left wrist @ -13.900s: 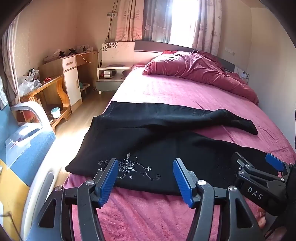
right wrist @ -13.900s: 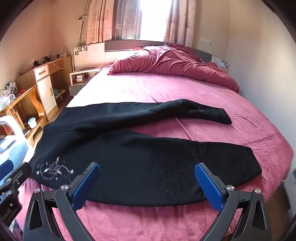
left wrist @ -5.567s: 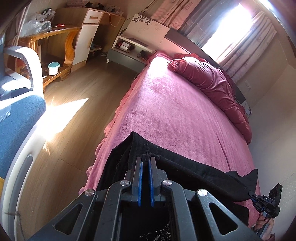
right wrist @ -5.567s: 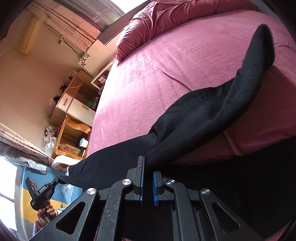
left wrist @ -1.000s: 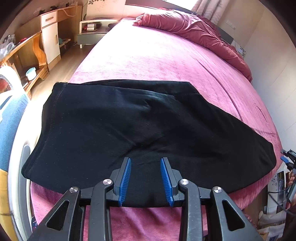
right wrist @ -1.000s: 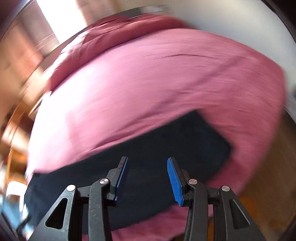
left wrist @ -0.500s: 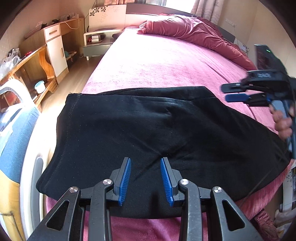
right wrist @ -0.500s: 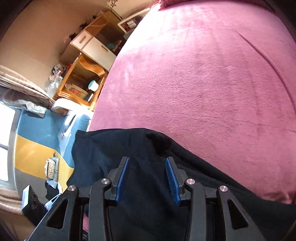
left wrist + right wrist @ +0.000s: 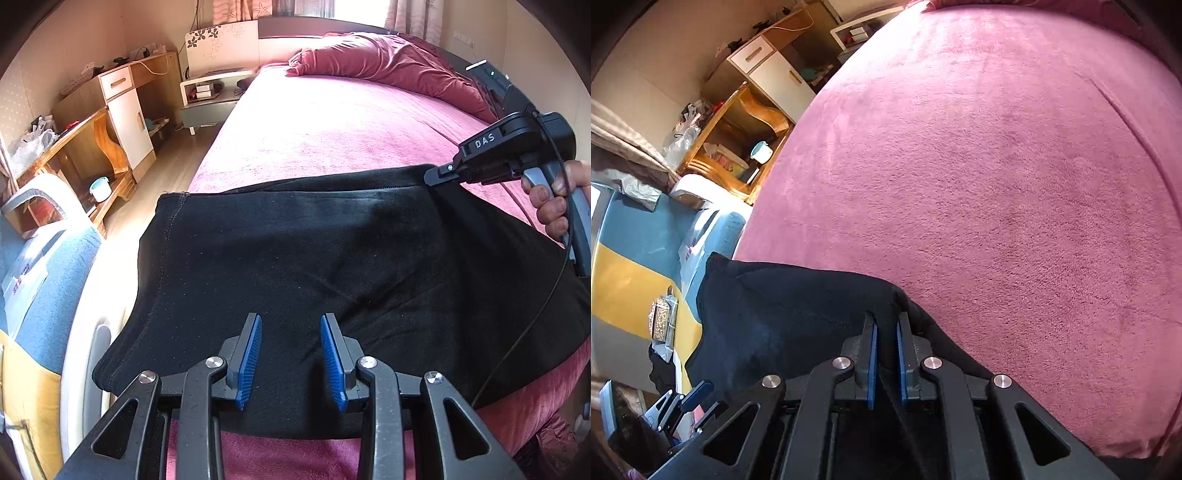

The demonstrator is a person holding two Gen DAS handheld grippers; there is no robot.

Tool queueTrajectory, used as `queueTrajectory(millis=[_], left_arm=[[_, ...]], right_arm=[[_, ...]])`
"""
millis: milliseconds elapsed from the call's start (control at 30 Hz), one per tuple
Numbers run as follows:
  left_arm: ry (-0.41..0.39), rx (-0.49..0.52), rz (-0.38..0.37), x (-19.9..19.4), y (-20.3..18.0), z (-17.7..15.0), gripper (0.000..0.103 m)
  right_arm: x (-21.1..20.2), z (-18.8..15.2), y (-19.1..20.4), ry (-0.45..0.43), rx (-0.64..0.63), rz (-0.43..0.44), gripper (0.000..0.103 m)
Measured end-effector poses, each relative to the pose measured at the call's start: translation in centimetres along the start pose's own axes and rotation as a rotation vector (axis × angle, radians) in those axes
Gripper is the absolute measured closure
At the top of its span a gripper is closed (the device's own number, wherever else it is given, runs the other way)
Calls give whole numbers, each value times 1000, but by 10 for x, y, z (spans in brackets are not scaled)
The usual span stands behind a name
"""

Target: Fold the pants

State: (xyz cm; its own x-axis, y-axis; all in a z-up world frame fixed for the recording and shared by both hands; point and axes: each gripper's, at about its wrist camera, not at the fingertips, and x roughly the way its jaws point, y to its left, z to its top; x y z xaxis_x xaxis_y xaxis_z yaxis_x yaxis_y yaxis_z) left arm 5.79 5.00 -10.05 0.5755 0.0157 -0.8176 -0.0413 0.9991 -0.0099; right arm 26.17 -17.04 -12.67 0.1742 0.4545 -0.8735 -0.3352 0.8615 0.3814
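Through the left wrist view: lying flat across the near end of the bed, over a fuzzy magenta cover, the black pants, a soft knit folded into a wide dark panel with a stitched hem along its left edge and shallow creases running across. Hovering over the near edge of the cloth, the left gripper, its two fingers spread apart with ribbed blue pads facing each other and nothing between them, matte black linkage arms with round silver rivets behind. Reaching in from the right, the right gripper, held by a hand, its tip meeting the far edge of the pants where the fabric is rising slightly into a ridge. Bunched at the head of the bed, a crumpled burgundy quilt. Standing along the left wall, a wooden desk with a white drawer front, and nearer the headboard a pale bedside shelf.

Through the right wrist view: pinching a raised fold of the pants, the right gripper, blue pads drawn nearly together with black cloth pressed between them. Spreading leftward from the pinch, the fabric in soft rounded folds toward the bed's edge. Filling most of the frame beyond, the plush pink bed cover. Showing low at the left, the left gripper, blue pad visible.
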Motion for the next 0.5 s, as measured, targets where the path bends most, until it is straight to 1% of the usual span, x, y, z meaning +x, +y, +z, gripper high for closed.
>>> queueTrajectory(millis=[100,400,500], left_arm=[[5,-6,8,-2,3,-3,69],[5,-11,14,-5,6,-7,69],[1,-11,15,-6,6,-6,69]], right_arm=[[12,1,-1,4,8,-15,94],[13,4,-1,-3,7,-27,94],[20,6,3,-7,12,-33,93]])
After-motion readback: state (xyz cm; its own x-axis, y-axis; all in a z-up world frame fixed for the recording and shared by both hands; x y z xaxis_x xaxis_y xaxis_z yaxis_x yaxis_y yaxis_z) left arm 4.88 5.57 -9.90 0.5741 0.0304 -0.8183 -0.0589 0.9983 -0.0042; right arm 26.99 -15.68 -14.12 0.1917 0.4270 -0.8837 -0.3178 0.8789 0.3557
